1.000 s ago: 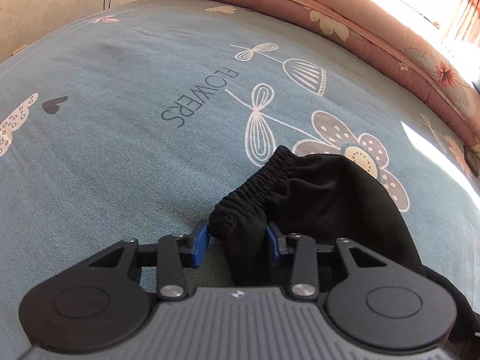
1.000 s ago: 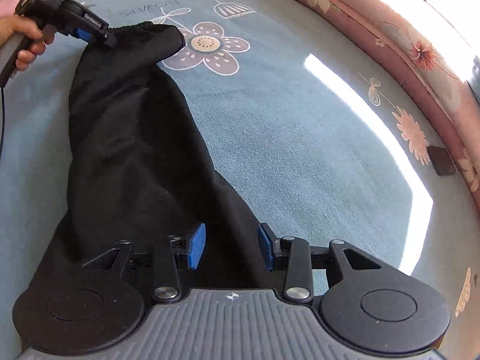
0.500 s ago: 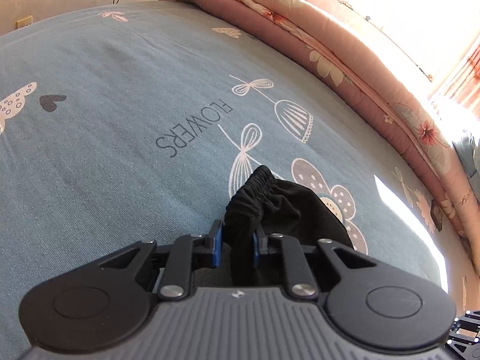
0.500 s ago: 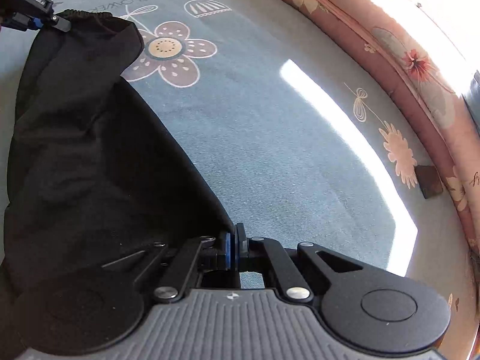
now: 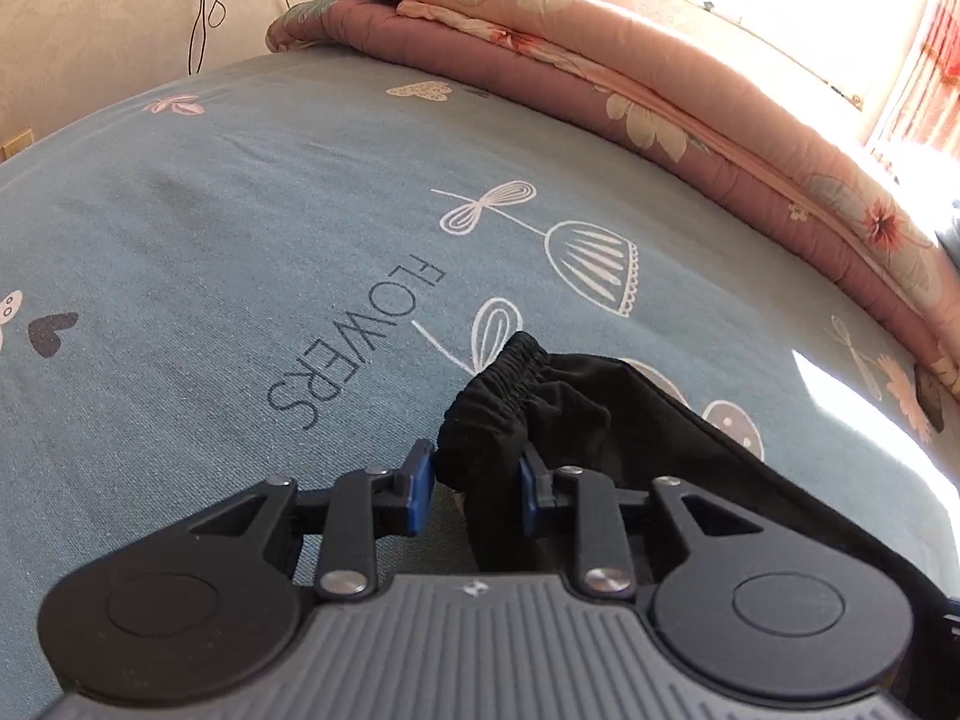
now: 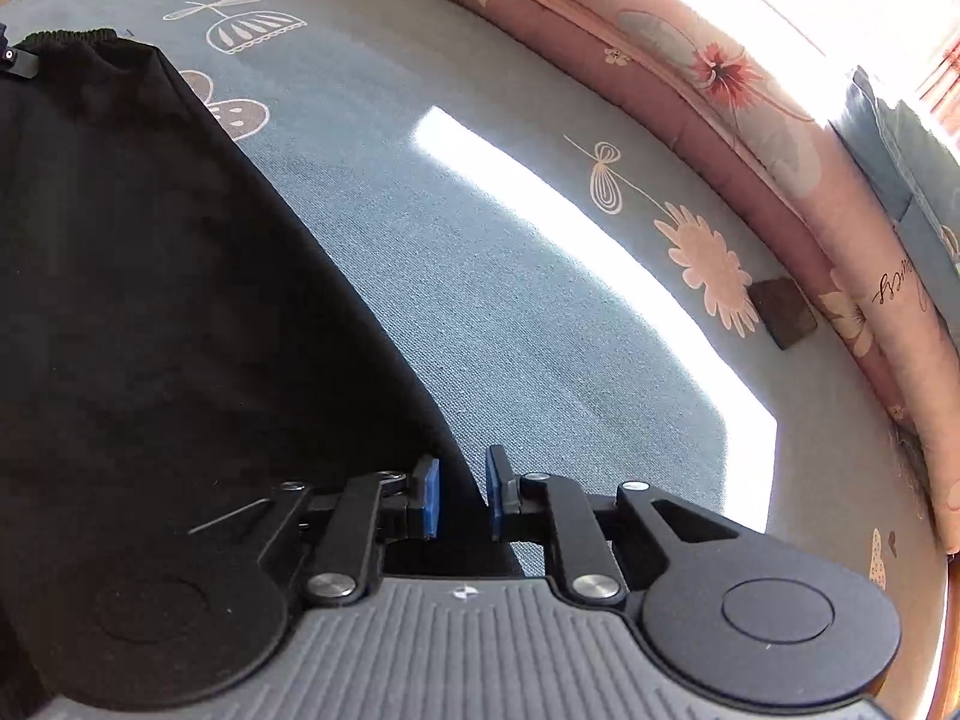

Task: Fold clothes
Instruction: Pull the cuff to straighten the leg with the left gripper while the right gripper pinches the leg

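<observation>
**Both grippers parted around the black garment on the blue bedsheet**

My left gripper [image 5: 471,489] stands with its blue pads spread; the gathered elastic waistband [image 5: 501,387] of the black garment [image 5: 606,420] bulges up between them, and I cannot tell whether the cloth touches either pad. Just beyond the waistband, the bedsheet [image 5: 240,228] shows the printed word FLOWERS [image 5: 360,339] and a white flower outline. My right gripper [image 6: 461,495] also has its pads apart, with a gap between them; the garment's edge runs through that gap, unclamped. From there the black cloth [image 6: 150,276] stretches away to the waistband at the far left, where a bit of the other gripper shows (only its tip). A folded pink quilt [image 5: 630,96] lies along the sheet's far side, well apart from the garment, and a bright patch of sunlight [image 6: 576,276] falls between them.
</observation>
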The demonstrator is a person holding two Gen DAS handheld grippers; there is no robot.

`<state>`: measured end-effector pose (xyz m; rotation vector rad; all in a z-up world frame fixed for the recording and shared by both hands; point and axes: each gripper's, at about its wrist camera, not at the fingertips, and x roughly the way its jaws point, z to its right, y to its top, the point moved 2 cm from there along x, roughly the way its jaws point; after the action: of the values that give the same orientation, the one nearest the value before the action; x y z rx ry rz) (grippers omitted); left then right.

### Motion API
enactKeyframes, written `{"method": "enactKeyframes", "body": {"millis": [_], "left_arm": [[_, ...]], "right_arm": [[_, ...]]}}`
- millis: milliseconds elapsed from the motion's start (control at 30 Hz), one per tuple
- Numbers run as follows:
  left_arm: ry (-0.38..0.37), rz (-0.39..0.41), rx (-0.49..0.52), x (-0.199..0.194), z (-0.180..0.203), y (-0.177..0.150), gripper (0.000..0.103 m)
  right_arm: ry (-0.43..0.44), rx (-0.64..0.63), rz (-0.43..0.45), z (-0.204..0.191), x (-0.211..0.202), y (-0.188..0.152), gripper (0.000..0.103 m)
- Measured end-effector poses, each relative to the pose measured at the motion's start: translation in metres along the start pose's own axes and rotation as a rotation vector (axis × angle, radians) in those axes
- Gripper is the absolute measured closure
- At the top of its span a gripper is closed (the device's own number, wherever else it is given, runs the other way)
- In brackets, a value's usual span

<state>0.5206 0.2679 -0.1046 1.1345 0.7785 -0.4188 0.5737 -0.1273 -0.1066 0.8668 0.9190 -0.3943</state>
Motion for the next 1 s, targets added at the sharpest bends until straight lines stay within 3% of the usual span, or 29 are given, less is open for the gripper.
{"method": "enactKeyframes", "body": {"millis": [200, 267, 367, 533, 633, 733, 767, 800, 833, 1000], "left_arm": [[0.002, -0.027, 0.064, 0.007, 0.005, -0.005, 0.073], [0.007, -0.035, 0.073, 0.009, 0.005, -0.008, 0.067], [0.015, -0.048, 0.086, 0.012, 0.006, -0.011, 0.067], [0.027, -0.048, 0.124, 0.015, 0.012, -0.017, 0.055], [0.044, -0.052, 0.169, 0.017, 0.019, -0.018, 0.054], [0.046, -0.064, 0.174, 0.017, 0.019, -0.016, 0.056], [0.060, -0.069, 0.182, 0.017, 0.020, -0.016, 0.061], [0.074, -0.075, 0.190, 0.017, 0.021, -0.015, 0.068], [0.073, -0.079, 0.205, 0.017, 0.024, -0.014, 0.081], [0.066, -0.026, 0.245, 0.010, 0.040, -0.007, 0.082]], "right_arm": [[0.065, -0.023, 0.008, 0.006, -0.010, -0.011, 0.084], [0.106, -0.015, 0.001, 0.018, -0.019, -0.017, 0.068], [0.172, -0.005, -0.025, 0.040, -0.033, -0.032, 0.061], [0.164, -0.010, -0.144, 0.059, -0.036, -0.082, 0.059], [0.083, -0.103, -0.187, 0.056, -0.031, -0.111, 0.059], [0.055, -0.090, -0.220, 0.067, -0.030, -0.127, 0.062], [0.052, -0.077, -0.227, 0.074, -0.031, -0.130, 0.084], [0.044, -0.063, -0.223, 0.081, -0.032, -0.131, 0.098], [0.036, -0.049, -0.219, 0.088, -0.033, -0.132, 0.099], [-0.070, 0.021, -0.177, 0.132, -0.020, -0.117, 0.099]]}}
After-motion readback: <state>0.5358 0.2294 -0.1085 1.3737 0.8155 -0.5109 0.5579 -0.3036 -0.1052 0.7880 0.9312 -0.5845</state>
